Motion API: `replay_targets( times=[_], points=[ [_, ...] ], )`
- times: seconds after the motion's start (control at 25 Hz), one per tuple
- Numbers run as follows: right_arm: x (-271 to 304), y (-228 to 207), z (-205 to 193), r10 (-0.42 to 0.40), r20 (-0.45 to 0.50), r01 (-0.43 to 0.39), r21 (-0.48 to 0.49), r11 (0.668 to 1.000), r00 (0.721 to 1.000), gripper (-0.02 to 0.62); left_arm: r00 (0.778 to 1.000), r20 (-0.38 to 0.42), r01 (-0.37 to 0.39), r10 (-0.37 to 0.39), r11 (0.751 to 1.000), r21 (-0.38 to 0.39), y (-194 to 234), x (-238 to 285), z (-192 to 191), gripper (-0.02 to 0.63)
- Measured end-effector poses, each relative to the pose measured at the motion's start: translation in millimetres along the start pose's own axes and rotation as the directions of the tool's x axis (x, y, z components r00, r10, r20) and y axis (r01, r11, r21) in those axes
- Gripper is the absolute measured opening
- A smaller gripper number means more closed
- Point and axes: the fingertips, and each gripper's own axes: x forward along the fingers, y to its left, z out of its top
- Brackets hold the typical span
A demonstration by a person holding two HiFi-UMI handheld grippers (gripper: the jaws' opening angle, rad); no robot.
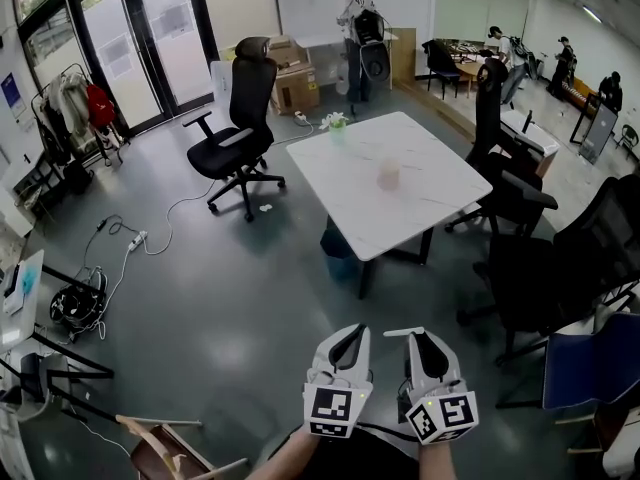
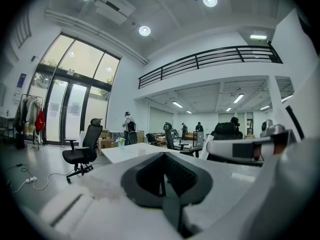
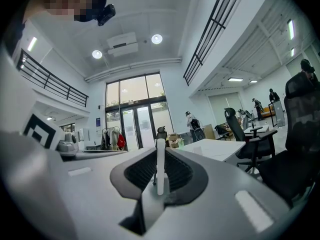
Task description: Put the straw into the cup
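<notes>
A pale translucent cup (image 1: 389,175) stands on the white table (image 1: 430,203), far ahead of both grippers. My right gripper (image 1: 420,335) is low in the head view, shut on a white straw (image 1: 400,332) that sticks out sideways at its tip. In the right gripper view the straw (image 3: 160,159) stands upright, pinched between the dark pads (image 3: 182,176). My left gripper (image 1: 351,332) is held just beside the right one, its jaws shut with nothing between them. In the left gripper view its pads (image 2: 180,176) meet on a thin line.
A green cup (image 1: 337,123) sits at the table's far corner. Black office chairs (image 1: 238,118) (image 1: 505,183) flank the table, and a bin (image 1: 338,253) stands under it. Cables (image 1: 130,243) lie on the floor at left. A blue chair (image 1: 600,363) is near right. People stand at the back.
</notes>
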Motion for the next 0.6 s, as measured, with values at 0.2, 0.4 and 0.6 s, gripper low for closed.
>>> replay_targets(
  times=[0.2,0.4,0.6],
  points=[
    [19.5,-4.7,3.7,0.013,0.003,-0.013,-0.002,1.0,1.0,0.046,1.0,0.008,-0.004,0.004,1.0,0.004,7.6,14.1,4.3,0.002],
    [56.0,-20.3,1.0,0.027,-0.008,-0.028,-0.017,0.999,1.0,0.046,1.0,0.003,-0.02,0.02,1.0,-0.012,29.2,53.1,0.5,0.002],
    [96.3,-62.2,13.4,-0.019,0.002,0.019,-0.015,1.0,1.0,0.046,1.0,0.012,0.014,-0.014,1.0,-0.013,38.8,107.2,8.0,0.002]
  ],
)
